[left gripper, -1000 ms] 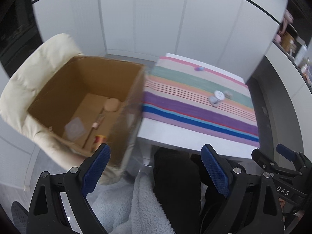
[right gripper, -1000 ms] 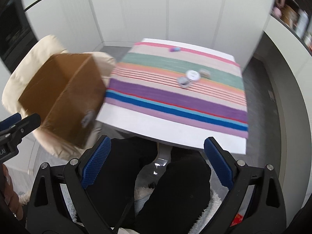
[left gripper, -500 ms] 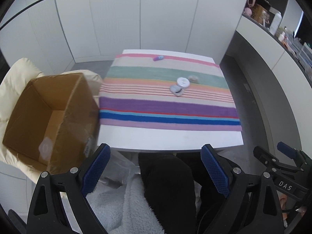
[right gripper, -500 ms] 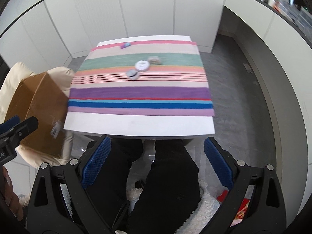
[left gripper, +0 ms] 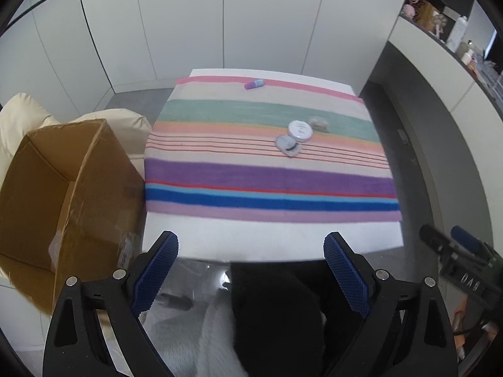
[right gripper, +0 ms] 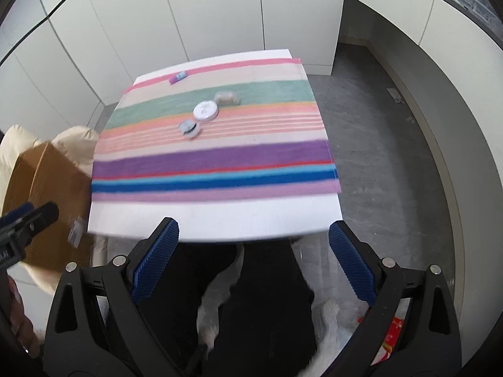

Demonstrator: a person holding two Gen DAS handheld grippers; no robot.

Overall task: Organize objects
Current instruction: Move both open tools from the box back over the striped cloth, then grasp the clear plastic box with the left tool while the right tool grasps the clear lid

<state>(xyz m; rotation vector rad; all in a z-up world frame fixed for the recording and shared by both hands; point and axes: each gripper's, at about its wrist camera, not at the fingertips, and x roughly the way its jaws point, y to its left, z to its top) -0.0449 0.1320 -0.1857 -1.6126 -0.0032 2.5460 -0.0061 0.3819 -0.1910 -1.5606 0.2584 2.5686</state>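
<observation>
A white round tin (left gripper: pixel 300 130) (right gripper: pixel 205 111), a small clear round case (left gripper: pixel 287 145) (right gripper: pixel 188 128), a small clear box (left gripper: pixel 318 123) (right gripper: pixel 226 97) and a purple-and-blue tube (left gripper: pixel 254 84) (right gripper: pixel 178 77) lie on a striped cloth (left gripper: pixel 267 176) (right gripper: pixel 213 160) over a white table (left gripper: pixel 270 235). An open cardboard box (left gripper: pixel 69 194) (right gripper: pixel 41 188) stands left of the table. My left gripper (left gripper: pixel 251 267) and right gripper (right gripper: pixel 253 260) are both open and empty, held before the table's near edge.
The box rests on a cream padded chair (left gripper: pixel 19 116). White cabinet doors (left gripper: pixel 220 15) stand behind the table. A counter with bottles (left gripper: pixel 446 31) runs along the right. My dark-trousered legs (right gripper: pixel 251 314) are below the grippers.
Both views have swung right, from the cardboard box toward the table. The box's inside is no longer visible. Both grippers stay open.
</observation>
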